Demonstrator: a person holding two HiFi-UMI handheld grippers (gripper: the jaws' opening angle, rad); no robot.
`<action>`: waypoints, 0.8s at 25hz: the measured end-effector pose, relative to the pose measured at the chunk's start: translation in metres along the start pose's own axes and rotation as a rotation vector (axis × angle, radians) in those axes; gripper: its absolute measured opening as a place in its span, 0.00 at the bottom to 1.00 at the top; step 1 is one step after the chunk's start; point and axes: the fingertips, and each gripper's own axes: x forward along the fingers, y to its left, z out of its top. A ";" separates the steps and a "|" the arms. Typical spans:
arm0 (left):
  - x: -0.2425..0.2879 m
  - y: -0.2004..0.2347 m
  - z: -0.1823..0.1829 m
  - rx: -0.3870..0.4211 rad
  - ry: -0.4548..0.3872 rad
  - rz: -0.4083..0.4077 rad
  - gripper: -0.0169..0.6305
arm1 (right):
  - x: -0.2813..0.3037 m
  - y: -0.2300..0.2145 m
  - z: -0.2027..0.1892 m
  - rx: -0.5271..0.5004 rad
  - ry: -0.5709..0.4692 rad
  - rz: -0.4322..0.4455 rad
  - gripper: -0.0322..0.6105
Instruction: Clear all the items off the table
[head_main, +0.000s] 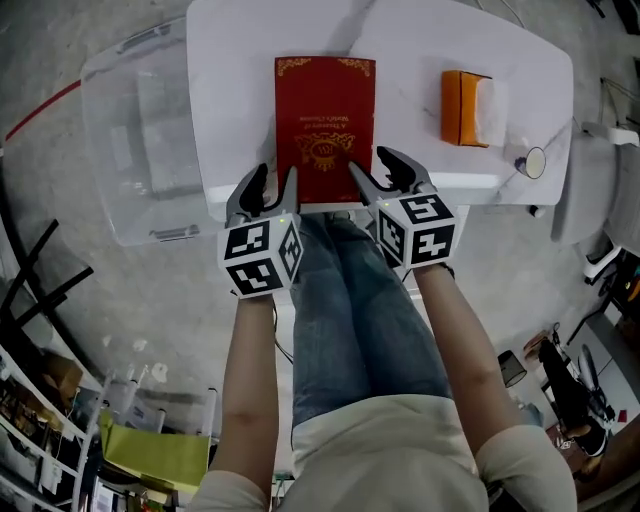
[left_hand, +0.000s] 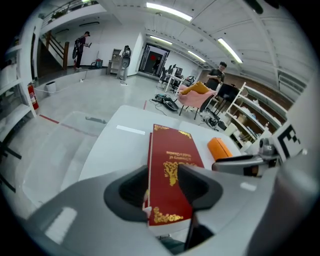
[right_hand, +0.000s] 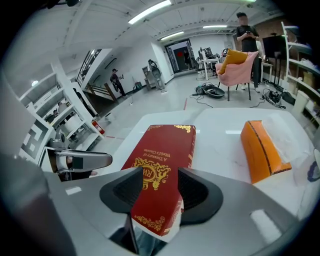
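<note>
A red hardback book (head_main: 325, 125) with gold ornament lies flat on the white table (head_main: 240, 100), its near end at the table's front edge. My left gripper (head_main: 275, 180) is at the book's near left corner and my right gripper (head_main: 375, 170) at its near right corner. Both are open. In the left gripper view the book (left_hand: 172, 170) runs away between the jaws of the left gripper (left_hand: 165, 187), pads not pressing on it. The right gripper view shows the same: the book (right_hand: 160, 165) lies in the gap of the right gripper (right_hand: 155, 192).
An orange tissue box (head_main: 465, 107) with white tissue stands on the table to the right of the book. A small round object (head_main: 535, 162) lies near the right front corner. A clear plastic bin (head_main: 140, 130) sits on the floor left of the table. A white chair (head_main: 590, 190) is at the right.
</note>
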 end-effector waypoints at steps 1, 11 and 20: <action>0.003 0.002 -0.002 -0.007 0.003 -0.004 0.33 | 0.004 -0.001 -0.002 0.001 0.005 -0.003 0.39; 0.032 0.005 -0.030 0.014 0.082 -0.077 0.46 | 0.031 -0.011 -0.021 0.029 0.031 -0.022 0.55; 0.054 0.000 -0.040 0.002 0.152 -0.143 0.57 | 0.050 -0.018 -0.024 0.091 0.027 0.007 0.71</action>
